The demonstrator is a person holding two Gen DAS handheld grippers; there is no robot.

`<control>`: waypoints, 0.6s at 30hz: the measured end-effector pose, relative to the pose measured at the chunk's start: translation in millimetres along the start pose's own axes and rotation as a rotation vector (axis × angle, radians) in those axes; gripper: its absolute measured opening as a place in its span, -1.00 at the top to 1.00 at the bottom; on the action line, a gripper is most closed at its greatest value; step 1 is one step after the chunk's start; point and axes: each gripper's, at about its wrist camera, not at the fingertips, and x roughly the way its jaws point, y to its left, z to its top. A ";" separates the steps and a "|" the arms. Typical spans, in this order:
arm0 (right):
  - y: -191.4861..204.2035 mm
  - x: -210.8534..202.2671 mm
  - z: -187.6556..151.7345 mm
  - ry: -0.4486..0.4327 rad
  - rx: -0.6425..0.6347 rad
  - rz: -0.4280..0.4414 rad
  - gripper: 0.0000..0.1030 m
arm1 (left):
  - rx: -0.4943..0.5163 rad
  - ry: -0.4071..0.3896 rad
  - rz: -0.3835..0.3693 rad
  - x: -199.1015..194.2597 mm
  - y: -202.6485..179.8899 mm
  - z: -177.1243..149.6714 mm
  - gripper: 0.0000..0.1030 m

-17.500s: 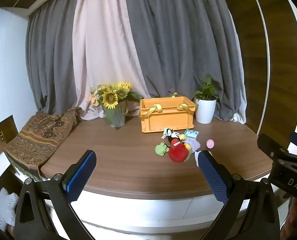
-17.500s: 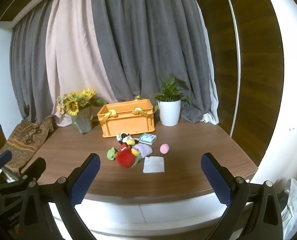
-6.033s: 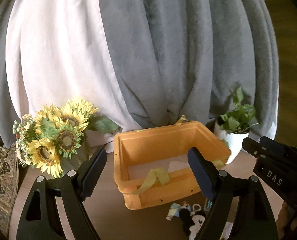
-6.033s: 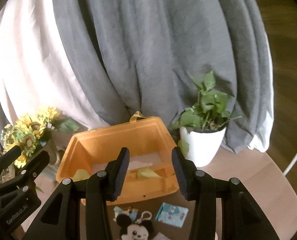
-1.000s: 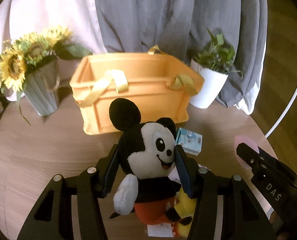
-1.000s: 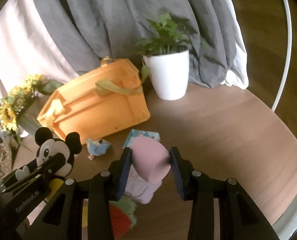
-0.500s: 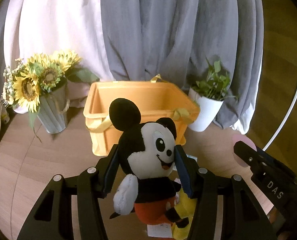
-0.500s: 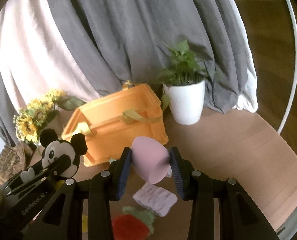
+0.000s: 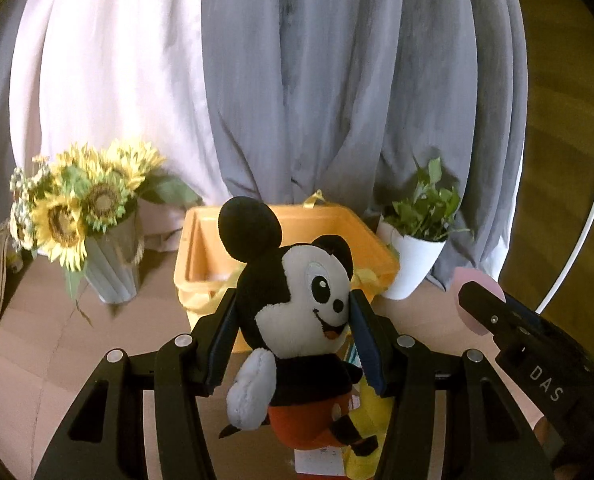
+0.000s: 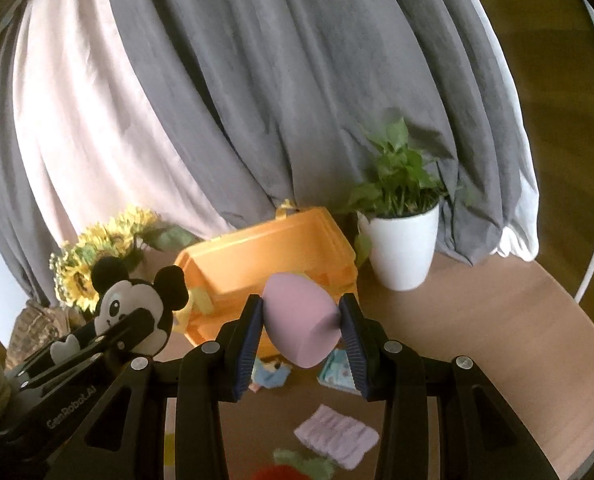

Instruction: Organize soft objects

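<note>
Left claw clamps the mouse plush by the head; right claw pinches the pink sponge egg — both airborne short of the orange crate. Clear the near rim — probably close — before releasing inside.

We are gripping the mouse plush by its head in the left gripper, its blue-padded fingers pressing both sides. Beyond it the orange crate is sitting on the bench, between the sunflower vase and the potted plant. At right, the right gripper is holding a pink sponge.
</note>
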 end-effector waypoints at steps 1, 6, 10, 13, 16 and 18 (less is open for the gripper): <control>0.8 0.3 1.7 -0.004 -0.001 0.003 0.22 | 0.002 -0.007 0.000 -0.2 0.3 2.5 -0.04; 4.2 6.5 11.5 -0.020 0.000 0.019 0.22 | 0.006 -0.038 -0.002 2.7 1.5 17.7 -0.04; 8.6 13.2 21.6 -0.029 -0.002 0.044 0.21 | 0.014 -0.068 0.008 4.8 2.8 28.3 -0.04; 11.1 18.0 28.8 -0.037 0.003 0.065 0.21 | 0.013 -0.088 0.009 7.4 5.8 36.7 -0.04; 15.4 22.7 37.1 -0.047 -0.005 0.074 0.21 | 0.018 -0.111 0.017 9.7 7.9 45.1 -0.04; 18.5 26.4 42.2 -0.050 -0.014 0.081 0.21 | 0.023 -0.122 0.020 11.8 9.9 51.3 -0.04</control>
